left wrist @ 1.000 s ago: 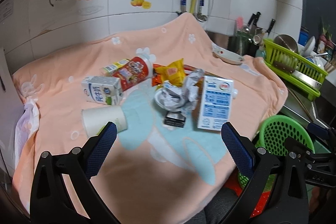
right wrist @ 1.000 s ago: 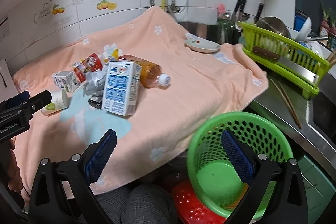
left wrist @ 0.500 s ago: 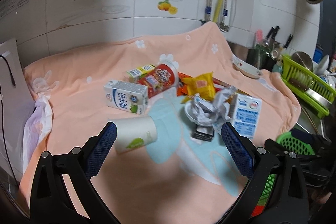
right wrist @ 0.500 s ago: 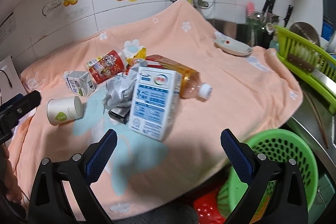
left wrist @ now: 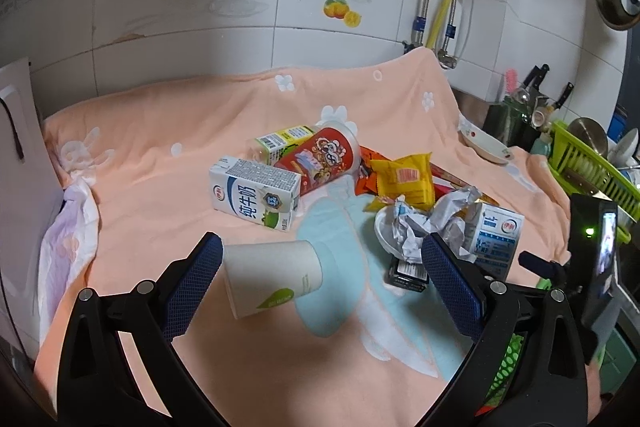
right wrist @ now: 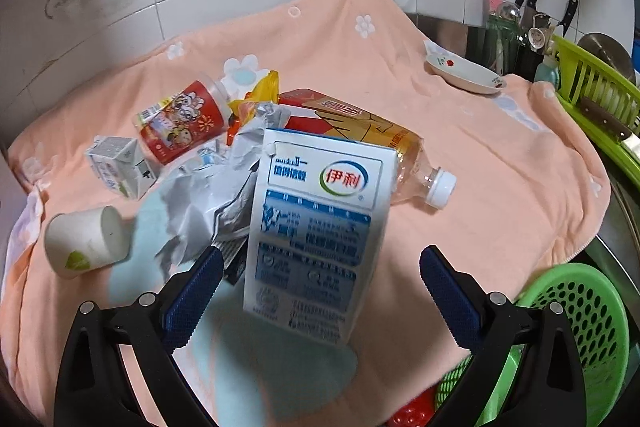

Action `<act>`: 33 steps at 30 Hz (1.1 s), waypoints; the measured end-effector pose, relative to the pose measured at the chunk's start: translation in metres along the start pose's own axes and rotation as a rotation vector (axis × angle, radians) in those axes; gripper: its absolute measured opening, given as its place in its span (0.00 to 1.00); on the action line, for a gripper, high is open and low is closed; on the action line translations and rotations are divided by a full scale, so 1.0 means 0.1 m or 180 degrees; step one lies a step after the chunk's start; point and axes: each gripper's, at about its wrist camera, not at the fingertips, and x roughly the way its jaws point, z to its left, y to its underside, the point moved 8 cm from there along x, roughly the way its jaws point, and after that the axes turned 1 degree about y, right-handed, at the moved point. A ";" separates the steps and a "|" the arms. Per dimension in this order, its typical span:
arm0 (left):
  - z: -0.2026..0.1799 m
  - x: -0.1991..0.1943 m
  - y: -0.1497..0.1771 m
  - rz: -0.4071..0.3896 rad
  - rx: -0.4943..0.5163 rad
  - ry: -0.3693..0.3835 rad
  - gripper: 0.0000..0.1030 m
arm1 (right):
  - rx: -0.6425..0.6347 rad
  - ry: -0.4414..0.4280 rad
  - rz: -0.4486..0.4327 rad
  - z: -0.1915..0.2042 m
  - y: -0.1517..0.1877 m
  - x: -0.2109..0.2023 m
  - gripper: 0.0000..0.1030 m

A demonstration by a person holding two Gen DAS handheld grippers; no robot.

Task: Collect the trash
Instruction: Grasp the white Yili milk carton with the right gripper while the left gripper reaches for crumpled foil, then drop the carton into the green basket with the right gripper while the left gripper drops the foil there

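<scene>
Both grippers are being held wide apart over the peach cloth (left wrist: 168, 131): the left gripper (left wrist: 320, 281) around a lying paper cup (left wrist: 272, 277), the right gripper (right wrist: 318, 285) around a standing milk carton (right wrist: 316, 227).

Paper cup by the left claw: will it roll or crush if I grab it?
The paper cup lies on its side on the soft cloth, so a nudge probably rolls it in a curve. It looks empty and thin-walled, likely light and easily crushed. The open left claw straddles it.
</scene>
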 end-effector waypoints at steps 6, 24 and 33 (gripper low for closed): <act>-0.14 0.16 -0.01 0.0097 0.0087 0.0175 0.95 | 0.0028 -0.0069 0.0125 -0.01 0.01 0.16 0.73; -1.10 0.64 0.13 0.0299 0.0955 0.0722 0.88 | 0.0116 -0.0130 -0.0150 -0.60 0.23 -0.54 0.71; -1.27 1.09 0.22 0.0595 0.1200 0.0759 0.63 | 0.0282 0.0030 -0.0211 -1.05 0.45 -0.90 0.71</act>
